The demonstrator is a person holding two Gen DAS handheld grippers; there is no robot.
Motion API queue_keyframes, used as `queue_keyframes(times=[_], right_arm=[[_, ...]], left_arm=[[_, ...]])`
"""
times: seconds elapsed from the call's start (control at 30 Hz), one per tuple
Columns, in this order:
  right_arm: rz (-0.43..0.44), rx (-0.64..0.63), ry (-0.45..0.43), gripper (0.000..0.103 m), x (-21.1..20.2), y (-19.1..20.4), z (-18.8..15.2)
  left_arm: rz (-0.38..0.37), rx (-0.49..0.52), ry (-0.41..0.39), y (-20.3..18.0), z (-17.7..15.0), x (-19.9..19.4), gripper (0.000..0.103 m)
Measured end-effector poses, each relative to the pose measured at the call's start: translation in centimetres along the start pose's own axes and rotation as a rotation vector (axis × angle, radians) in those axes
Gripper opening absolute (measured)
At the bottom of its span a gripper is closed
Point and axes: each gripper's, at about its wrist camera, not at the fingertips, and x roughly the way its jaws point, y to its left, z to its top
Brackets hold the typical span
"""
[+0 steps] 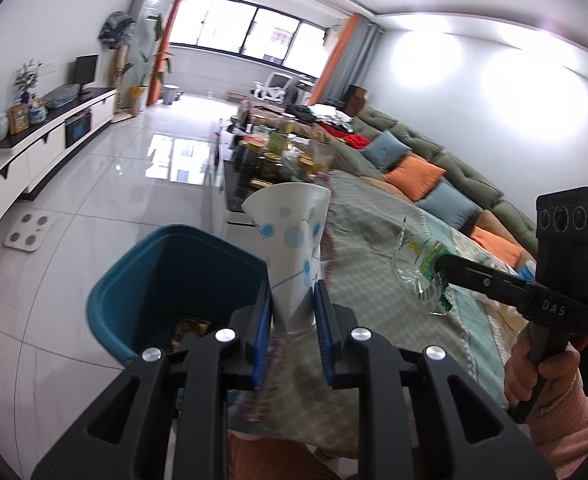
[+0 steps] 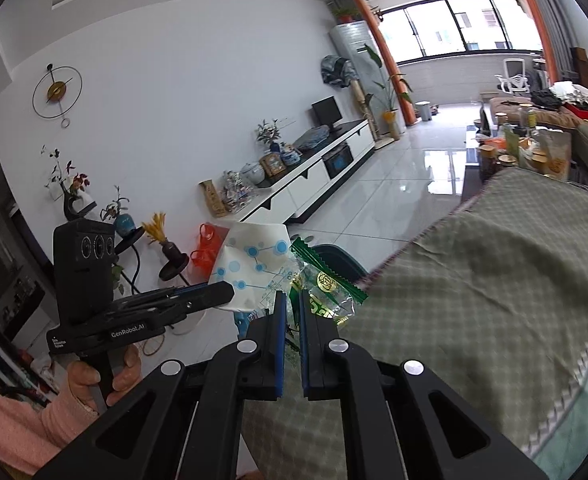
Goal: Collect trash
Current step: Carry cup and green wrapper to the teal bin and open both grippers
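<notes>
1. Both grippers point forward and a bit downward over the edge of a table covered with a green checked cloth (image 2: 493,280). The left gripper (image 1: 292,312) is nearly closed, its blue pads (image 1: 264,312) pinching the squashed base of a paper cup (image 1: 294,240). In the right wrist view the same gripper (image 2: 214,296) sits to the left, held by a hand (image 2: 102,376) in a pink sleeve.
2. The right gripper (image 2: 292,312) is clamped shut on a clear plastic wrapper (image 2: 325,292) with green edges and a gold round logo. From the left wrist camera you see that gripper (image 1: 439,266) from the side, with the wrapper (image 1: 417,268) hanging off its tip and the person's hand (image 1: 533,364) around the handle.
3. Hard to make out: the teal trash bin (image 1: 166,288) is partly hidden behind the left gripper, and there's something brownish at the bottom I can't identify. In the right view only a sliver of the bin's rim (image 2: 341,256) shows behind the wrapper. The coffee table clutter (image 1: 278,148) further back is too blurry to name.
4. The cup is white with light blue dots and lines, flattened into a cone shape, its mouth flaring upward. It's held just beside the bin, above its right rim. The wrapper is crinkled and see-through, held over the cloth, apart from the bin.
</notes>
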Motion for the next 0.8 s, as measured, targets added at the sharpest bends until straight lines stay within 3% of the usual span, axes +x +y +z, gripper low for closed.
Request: queue_keyframes(times=[0.5, 0.8], right_arm=[[0.057, 0.019, 0.087, 0.006, 7.2, 0.6, 2.1], [0.041, 0.061, 0.165, 0.006, 11.2, -0.2, 2.3]], left_arm=[[0.123, -0.085, 0.039, 4.7, 0.2, 2.1, 0.022], [0.159, -0.114, 0.082, 5.9, -0.2, 3.7, 0.022]])
